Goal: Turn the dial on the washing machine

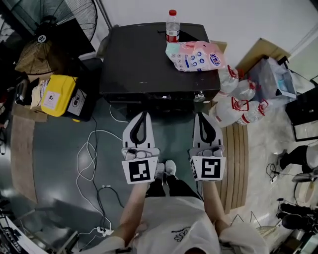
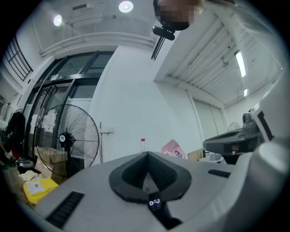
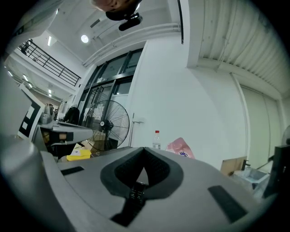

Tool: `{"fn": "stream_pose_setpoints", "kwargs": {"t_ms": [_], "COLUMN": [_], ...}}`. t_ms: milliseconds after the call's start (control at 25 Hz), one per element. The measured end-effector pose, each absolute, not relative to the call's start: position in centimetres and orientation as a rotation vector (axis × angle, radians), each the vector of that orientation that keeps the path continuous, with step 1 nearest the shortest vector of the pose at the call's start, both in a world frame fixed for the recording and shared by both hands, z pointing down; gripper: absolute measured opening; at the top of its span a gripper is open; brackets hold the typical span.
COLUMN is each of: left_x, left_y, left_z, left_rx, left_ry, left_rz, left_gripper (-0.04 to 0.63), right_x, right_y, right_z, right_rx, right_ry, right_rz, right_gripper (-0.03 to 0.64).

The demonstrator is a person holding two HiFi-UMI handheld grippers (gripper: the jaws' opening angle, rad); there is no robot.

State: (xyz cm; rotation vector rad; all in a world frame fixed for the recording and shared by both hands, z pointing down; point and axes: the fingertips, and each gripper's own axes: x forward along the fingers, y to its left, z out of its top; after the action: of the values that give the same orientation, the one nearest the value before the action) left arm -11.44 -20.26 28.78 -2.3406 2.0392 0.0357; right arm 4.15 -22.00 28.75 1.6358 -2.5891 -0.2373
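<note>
Grey-green concrete floor (image 1: pixel 59 149) fills the head view, with a white wall behind. At far left stands a black round-caged pedestal fan (image 1: pixel 69 15), and below it a yellow plastic case (image 1: pixel 58 94). Thin white cables (image 1: pixel 89 158) trail loosely across the floor.

At top centre sits the black box-shaped washing machine (image 1: pixel 139 59). On its lid stand a clear plastic bottle with a red cap (image 1: pixel 172 27) and, just beside it, a pink soft detergent bag (image 1: pixel 196 56). A small pale round part (image 1: pixel 198 97) at the front right corner may be the dial; it is too small to tell.

Before the machine's front, the white left gripper (image 1: pixel 144 115) has its jaws together, with nothing between them. Beside it, the white right gripper (image 1: pixel 200 115) also has its jaws closed and empty. Neither touches the machine.

Clear plastic bags (image 1: pixel 236 101) are heaped at the right.
</note>
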Motion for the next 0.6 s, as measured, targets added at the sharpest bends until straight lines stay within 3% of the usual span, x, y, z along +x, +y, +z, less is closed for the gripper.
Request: {"fn": "stream_pose_setpoints", "kwargs": {"t_ms": [600], "left_x": [-9.7], "left_y": [-28.4], "left_z": [41.5], "left_rx": [-2.352], "left_ry": [1.946], "left_rz": [0.055], "left_gripper": [-0.002], "right_x": [2.9], "right_y": [-29.3], "right_z": [39.7], "right_rx": [1.602], "right_ry": [-2.653], "right_rz": [-0.366], "right_gripper": [0.003]}}
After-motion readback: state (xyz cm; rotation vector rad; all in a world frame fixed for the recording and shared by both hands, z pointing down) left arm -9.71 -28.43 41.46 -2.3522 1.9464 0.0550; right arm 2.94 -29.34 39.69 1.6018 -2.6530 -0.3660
